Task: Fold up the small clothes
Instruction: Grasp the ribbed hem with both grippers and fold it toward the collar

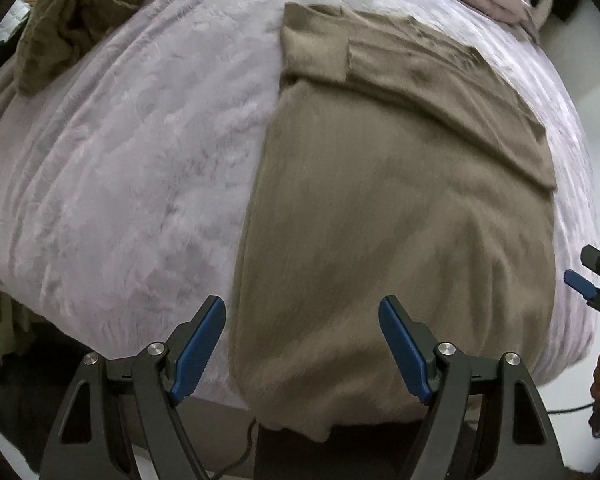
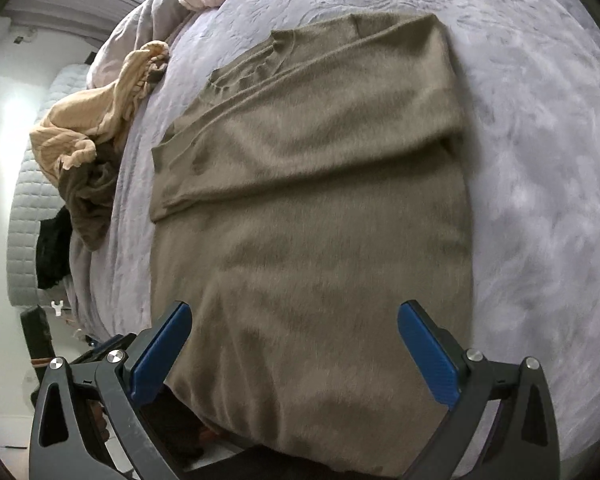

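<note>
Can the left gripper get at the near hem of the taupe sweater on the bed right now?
Probably yes. The left gripper is open and empty, hanging just above the taupe sweater near its hem at the bed edge, with nothing between its fingers and the fabric.

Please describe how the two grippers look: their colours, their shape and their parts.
Both the left gripper and the right gripper have black angular frames with triangular cut-outs, round silver screws at the joints, and two flat blue pads as fingers.

Bare blanket point(image 1: 120, 180) left of sweater point(image 1: 380, 240); unobstructed.
</note>
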Available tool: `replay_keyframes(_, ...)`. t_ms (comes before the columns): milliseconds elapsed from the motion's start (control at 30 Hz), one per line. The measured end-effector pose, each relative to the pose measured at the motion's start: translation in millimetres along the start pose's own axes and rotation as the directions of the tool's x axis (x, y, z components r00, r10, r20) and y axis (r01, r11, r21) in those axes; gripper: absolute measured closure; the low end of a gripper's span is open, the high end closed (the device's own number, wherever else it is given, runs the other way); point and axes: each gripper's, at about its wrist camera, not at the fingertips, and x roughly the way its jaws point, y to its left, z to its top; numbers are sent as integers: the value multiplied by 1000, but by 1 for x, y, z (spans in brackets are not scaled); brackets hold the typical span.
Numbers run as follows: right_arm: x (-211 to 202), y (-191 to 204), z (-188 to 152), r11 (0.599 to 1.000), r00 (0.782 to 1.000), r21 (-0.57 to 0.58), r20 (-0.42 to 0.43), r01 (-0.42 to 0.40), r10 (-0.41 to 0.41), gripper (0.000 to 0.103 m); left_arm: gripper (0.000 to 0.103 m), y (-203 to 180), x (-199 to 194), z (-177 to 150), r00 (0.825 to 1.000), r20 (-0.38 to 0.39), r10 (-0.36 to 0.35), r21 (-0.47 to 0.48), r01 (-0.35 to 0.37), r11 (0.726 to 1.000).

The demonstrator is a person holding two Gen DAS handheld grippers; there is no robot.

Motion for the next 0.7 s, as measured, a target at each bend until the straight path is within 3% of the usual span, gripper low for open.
replay_keyframes(133, 6, -8, -38, 999, 999, 28, -25, 27, -26, 0, 24, 14, 11, -35, 999, -34, -33, 12, 33, 999)
replay_keyframes(367, 12, -35, -118, 995, 996, 97, -85, 6, 3, 2, 24, 29, 42, -85, 989, -98, -115, -3, 115, 993)
replay_keyframes(500, 16, -54, -157, 993, 994, 114, -111, 20, -7, 23, 24, 26, 60, -99, 984, -121, -133, 25, 137, 990)
replay_keyframes(700, 26, -80, -188, 987, 993, 149, -112, 56, -39, 24, 24, 26, 74, -107, 976, -115, -184, 36, 189, 981)
